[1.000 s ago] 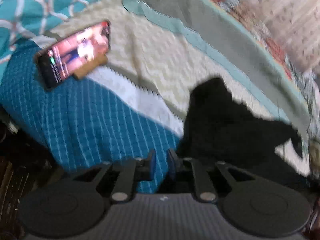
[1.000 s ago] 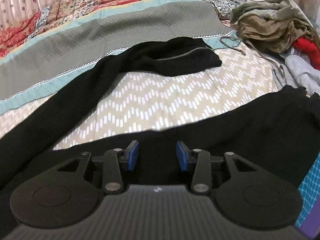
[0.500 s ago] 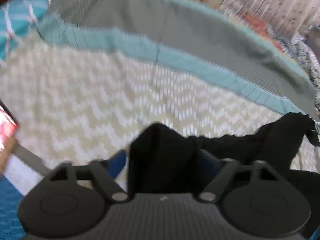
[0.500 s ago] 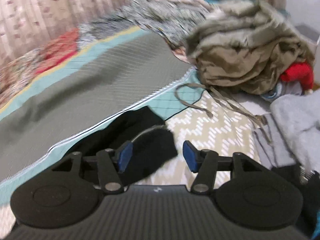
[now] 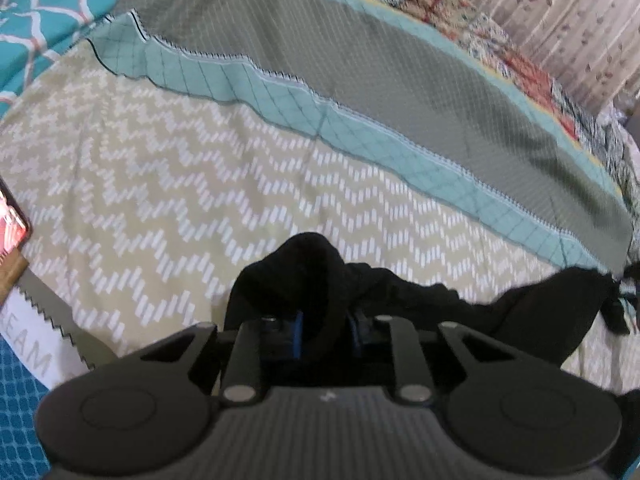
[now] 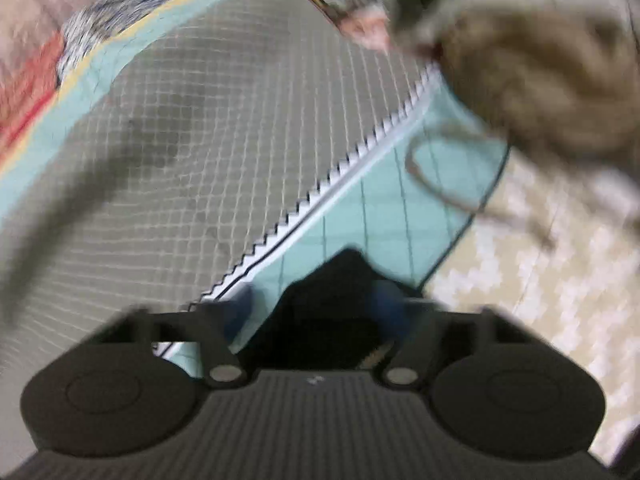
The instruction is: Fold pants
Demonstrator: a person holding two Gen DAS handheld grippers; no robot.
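Both grippers have swung away from where they were a second ago, and their jaws have just been closing. Leftmost, a phone (image 5: 12,220) shows only in the left wrist view. Next, the left gripper (image 5: 325,330) pinches a bunched fold of the black pants (image 5: 308,268) on the chevron bedspread (image 5: 168,176), angled downward. Only the blurred right view shows a tan clothes heap (image 6: 552,80); the right gripper (image 6: 316,312) is clamped on black cloth.

- The pants (image 5: 308,272) lie on the bedspread (image 5: 200,184), bunched just ahead of the left gripper (image 5: 325,330).
- A phone (image 5: 12,220) sits at the left edge.
- A heap of clothes (image 6: 540,80) lies far right, behind the right gripper (image 6: 320,312).
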